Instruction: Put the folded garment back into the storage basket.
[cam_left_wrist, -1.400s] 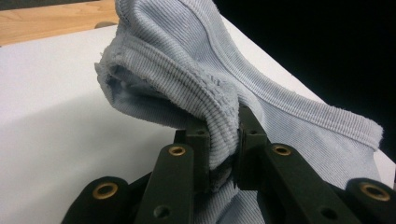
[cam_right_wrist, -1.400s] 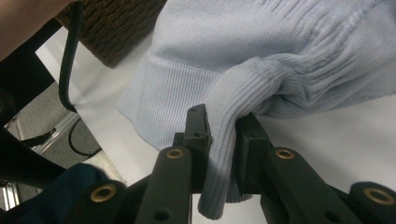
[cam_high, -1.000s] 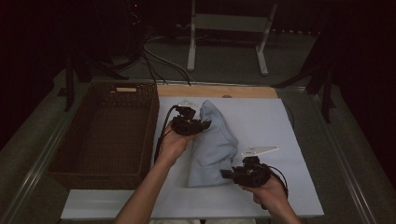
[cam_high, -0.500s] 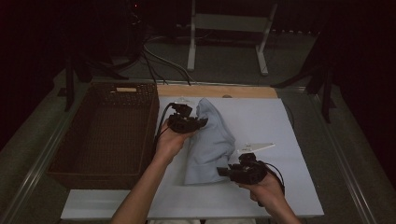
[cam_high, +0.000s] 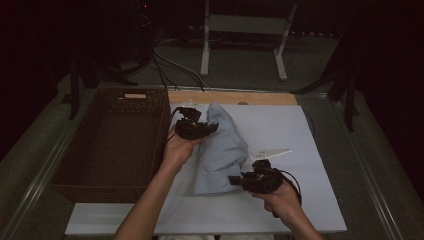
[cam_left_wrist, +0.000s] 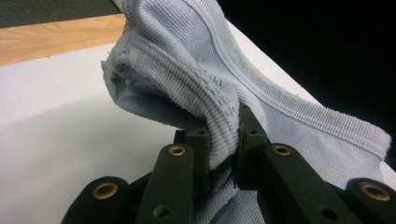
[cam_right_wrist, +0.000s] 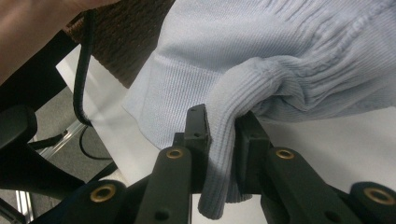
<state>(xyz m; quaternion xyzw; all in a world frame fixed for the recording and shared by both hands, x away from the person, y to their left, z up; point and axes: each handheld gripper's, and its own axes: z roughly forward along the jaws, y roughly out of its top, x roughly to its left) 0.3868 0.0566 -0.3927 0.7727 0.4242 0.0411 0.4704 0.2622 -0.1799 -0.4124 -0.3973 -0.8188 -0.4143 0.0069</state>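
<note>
Jaws of both grippers — left (cam_left_wrist: 223, 140), right (cam_right_wrist: 223, 140) — pinch pale-blue sweater (cam_high: 222, 150) folds.

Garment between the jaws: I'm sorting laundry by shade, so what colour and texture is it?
Pale blue ribbed knit garment, clearest in the left gripper view.

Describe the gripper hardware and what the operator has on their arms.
Both the left gripper and the right gripper are matte black, with two flat jaw links fixed by brass-coloured rivets and blocky black pads. A black cable trails from each. The right one carries a pale three-cornered plate. Forearms are bare, no sleeves or gloves.
</note>
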